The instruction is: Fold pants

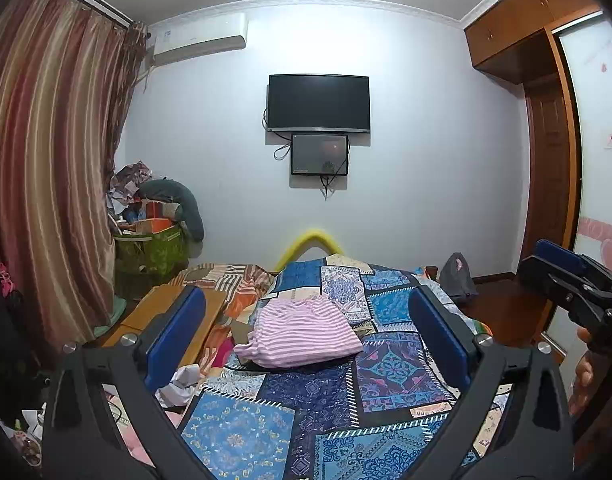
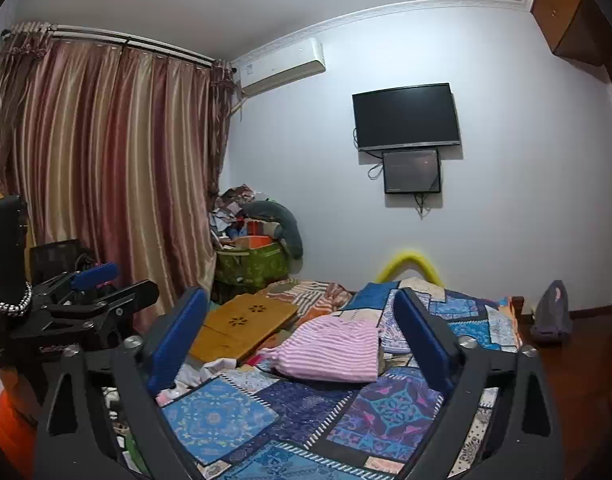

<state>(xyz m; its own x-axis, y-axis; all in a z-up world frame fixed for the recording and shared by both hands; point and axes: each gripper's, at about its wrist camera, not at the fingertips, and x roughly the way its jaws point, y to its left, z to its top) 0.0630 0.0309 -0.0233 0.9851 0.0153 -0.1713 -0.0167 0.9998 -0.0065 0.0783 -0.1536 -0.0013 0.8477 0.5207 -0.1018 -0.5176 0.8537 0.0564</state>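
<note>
**Folded pants on the bed, both grippers apart**

Nearest, the left gripper (image 1: pixel 306 332) is seen with its blue-padded jaws spread wide, nothing between the pads. The right gripper (image 2: pixel 301 340) is likewise held with jaws wide apart and empty. Beyond them, the blue patchwork bedspread (image 1: pixel 265 420) is spread over the bed. The pink-and-white striped pants (image 1: pixel 301 332) are laid folded in a compact bundle mid-bed, untouched. To the left, a wooden lap table (image 2: pixel 241 328) is seen. Farthest, a black wall-mounted television (image 1: pixel 318 102) is hung.

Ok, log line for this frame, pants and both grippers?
pants: folded, on bed | left gripper: jaws open, empty | right gripper: jaws open, empty | contact: none
</note>
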